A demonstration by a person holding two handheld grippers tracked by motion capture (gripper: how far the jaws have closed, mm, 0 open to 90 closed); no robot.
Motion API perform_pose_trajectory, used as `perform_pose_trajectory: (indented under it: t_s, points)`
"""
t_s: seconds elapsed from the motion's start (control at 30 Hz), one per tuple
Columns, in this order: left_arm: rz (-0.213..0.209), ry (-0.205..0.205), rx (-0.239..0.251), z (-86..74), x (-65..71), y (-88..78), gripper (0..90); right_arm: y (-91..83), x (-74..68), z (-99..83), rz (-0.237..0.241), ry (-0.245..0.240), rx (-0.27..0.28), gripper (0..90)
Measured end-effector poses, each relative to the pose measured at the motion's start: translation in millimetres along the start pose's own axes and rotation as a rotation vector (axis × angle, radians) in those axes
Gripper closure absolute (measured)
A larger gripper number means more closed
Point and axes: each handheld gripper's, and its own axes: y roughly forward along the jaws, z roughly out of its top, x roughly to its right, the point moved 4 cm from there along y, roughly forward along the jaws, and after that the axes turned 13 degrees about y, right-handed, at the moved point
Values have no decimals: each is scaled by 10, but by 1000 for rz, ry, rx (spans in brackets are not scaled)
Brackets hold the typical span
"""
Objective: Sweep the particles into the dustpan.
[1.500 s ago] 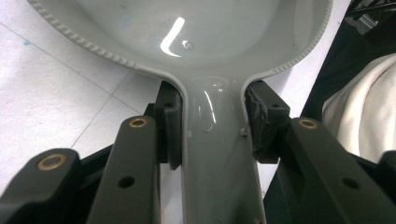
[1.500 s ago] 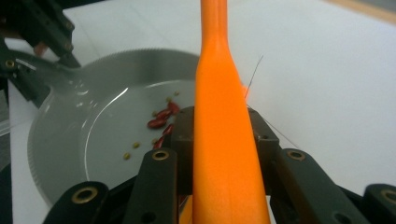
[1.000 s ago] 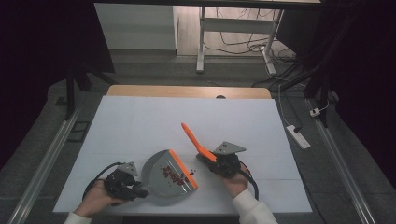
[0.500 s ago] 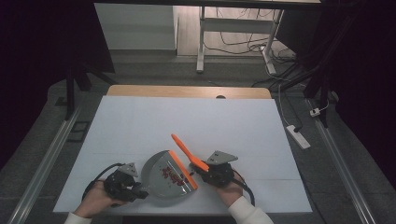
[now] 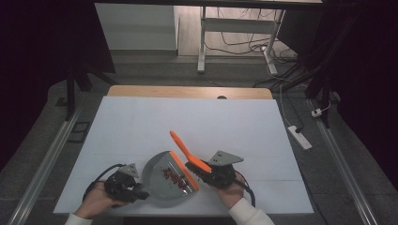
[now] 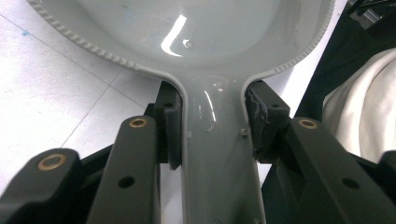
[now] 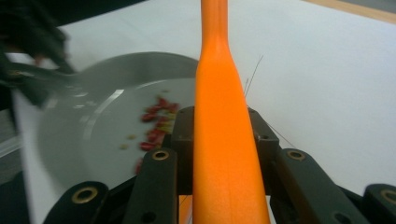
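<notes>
Left gripper (image 5: pixel 141 193) clenched on the handle of the grey plastic dustpan (image 5: pixel 165 176), pads pressing both sides of the handle (image 6: pixel 215 154). Dustpan sits flat on the white counter (image 5: pixel 141 126), near its front edge, between the two hands. Small red and yellowish crumbs (image 5: pixel 174 176) lie inside the pan, close to its orange lip. Right gripper (image 5: pixel 199 169) grasps the orange plastic brush handle (image 7: pixel 222 135); the handle angles up and away over the counter, just beside the pan's right edge.
</notes>
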Motion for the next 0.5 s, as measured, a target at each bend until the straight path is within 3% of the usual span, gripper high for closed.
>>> perform_pose_trajectory:
  t_s: [0.13, 0.27, 0.37, 0.5]
  points:
    - [0, -2, 2, 2, 4, -8, 617, -73, 187, -20, -73, 35, -2, 695]
    - [-2, 0, -3, -1, 16, -9, 617, -124, 280, -112, -109, 66, -33, 695]
    - [-6, 6, -8, 4, 46, -14, 616, -128, 257, -186, -115, 71, -67, 695]
    - [-11, 24, -18, 22, 90, 3, 617, -125, 151, -249, -89, 69, -96, 694]
